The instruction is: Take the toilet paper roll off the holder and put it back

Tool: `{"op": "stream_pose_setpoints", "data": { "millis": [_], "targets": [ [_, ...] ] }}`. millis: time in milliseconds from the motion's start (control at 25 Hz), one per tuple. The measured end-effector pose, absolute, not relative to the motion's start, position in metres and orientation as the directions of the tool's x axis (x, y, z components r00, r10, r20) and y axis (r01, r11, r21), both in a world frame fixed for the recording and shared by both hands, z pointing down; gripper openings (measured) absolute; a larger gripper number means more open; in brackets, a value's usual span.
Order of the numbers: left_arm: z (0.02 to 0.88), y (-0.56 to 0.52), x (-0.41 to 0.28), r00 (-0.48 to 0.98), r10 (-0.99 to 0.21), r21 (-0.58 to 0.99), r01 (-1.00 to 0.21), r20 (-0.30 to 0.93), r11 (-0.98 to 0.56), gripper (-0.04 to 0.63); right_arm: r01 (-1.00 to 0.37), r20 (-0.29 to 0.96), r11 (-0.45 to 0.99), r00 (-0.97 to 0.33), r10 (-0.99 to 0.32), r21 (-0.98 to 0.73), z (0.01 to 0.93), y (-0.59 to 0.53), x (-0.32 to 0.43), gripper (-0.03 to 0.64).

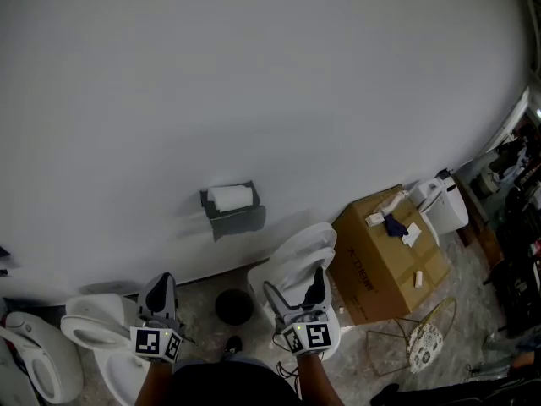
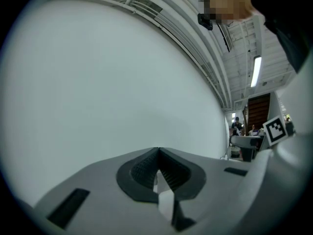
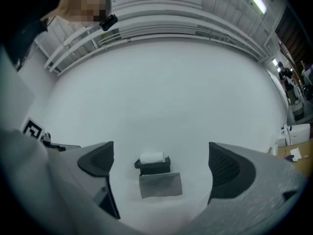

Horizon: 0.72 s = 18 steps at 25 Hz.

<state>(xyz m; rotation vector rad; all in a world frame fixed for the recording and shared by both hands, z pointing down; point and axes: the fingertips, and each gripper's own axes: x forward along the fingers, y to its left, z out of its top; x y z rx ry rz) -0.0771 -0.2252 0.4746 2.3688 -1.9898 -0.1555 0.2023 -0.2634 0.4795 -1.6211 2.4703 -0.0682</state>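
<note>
Held the left hand-held gripper [image 1: 159, 288] nearest, below and left of the holder [image 1: 232, 216], jaws pressed together on nothing. Held the right hand-held gripper [image 1: 296, 288] below and right of the holder, jaws spread wide and empty, pointed at the holder from well apart. Saw a dark round object [image 1: 233, 306] on the floor [image 1: 203, 290] straight beneath the holder, and a white toilet [image 1: 303, 256] below and right of the holder. Saw the toilet paper roll [image 1: 231, 197] seated on top of the holder, against the white wall [image 1: 254, 74]. Noted a cardboard box [image 1: 385, 260] farther right of the holder.

Dim, even light; fisheye edges dark, near tools blurred.
</note>
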Motion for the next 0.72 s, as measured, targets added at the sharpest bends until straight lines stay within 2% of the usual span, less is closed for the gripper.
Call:
{"op": "stream_pose_setpoints", "data": {
  "millis": [160,720],
  "targets": [
    [0.473,-0.234,-0.078,0.154,-0.987,0.095,-0.983,-0.040,-0.158,0.003,-0.894,-0.143,0.411,-0.390,-0.910,-0.176,0.484,-0.280,0.205,0.581],
    [0.473,-0.260,-0.112,0.176,-0.983,0.101,-0.978,-0.054,-0.181,0.003,-0.886,-0.122,0.445,-0.431,-0.894,-0.133,0.487,-0.317,0.153,0.581]
  ]
}}
